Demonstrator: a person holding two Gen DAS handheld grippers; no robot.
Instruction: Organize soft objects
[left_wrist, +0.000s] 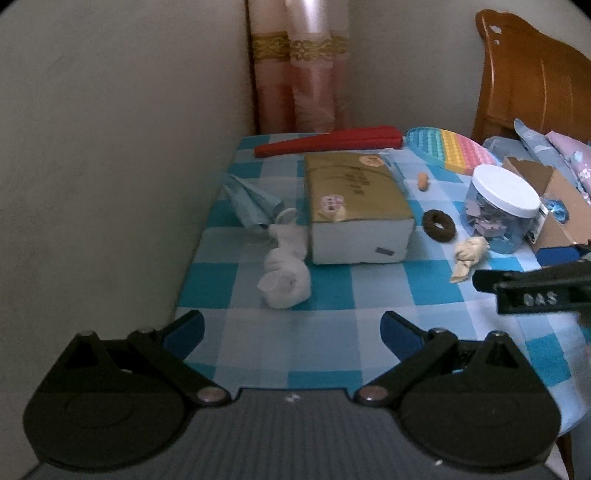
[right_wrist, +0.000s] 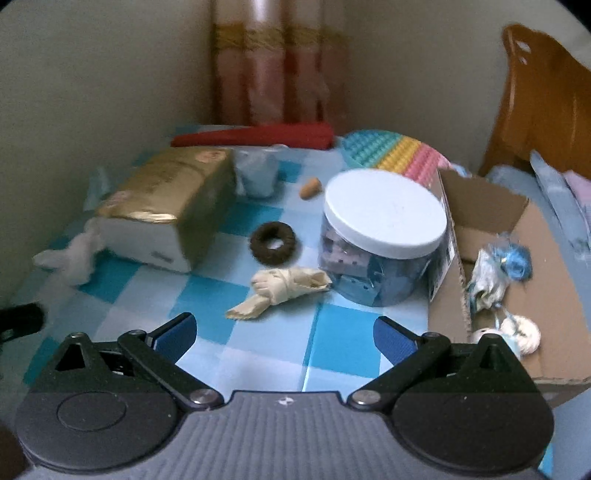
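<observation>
A white rolled sock (left_wrist: 284, 269) lies left of the gold tissue pack (left_wrist: 354, 206); it also shows in the right wrist view (right_wrist: 70, 258). A folded light blue cloth (left_wrist: 251, 201) lies behind it. A beige knotted sock (right_wrist: 284, 290) lies in front of the jar (right_wrist: 380, 236); it also shows in the left wrist view (left_wrist: 467, 254). A brown scrunchie (right_wrist: 273, 242) lies beside it. The cardboard box (right_wrist: 546, 288) holds a blue-white sock bundle (right_wrist: 495, 273) and a white one (right_wrist: 517, 332). My left gripper (left_wrist: 291, 332) is open and empty, short of the white sock. My right gripper (right_wrist: 284, 334) is open and empty, short of the beige sock.
A red folded fan (left_wrist: 332, 144) and a rainbow pop-it toy (left_wrist: 450, 147) lie at the back of the checkered table (left_wrist: 332, 350). A small orange item (right_wrist: 309, 192) lies behind the jar. A wall runs along the left. A wooden chair (left_wrist: 528, 85) stands at the right.
</observation>
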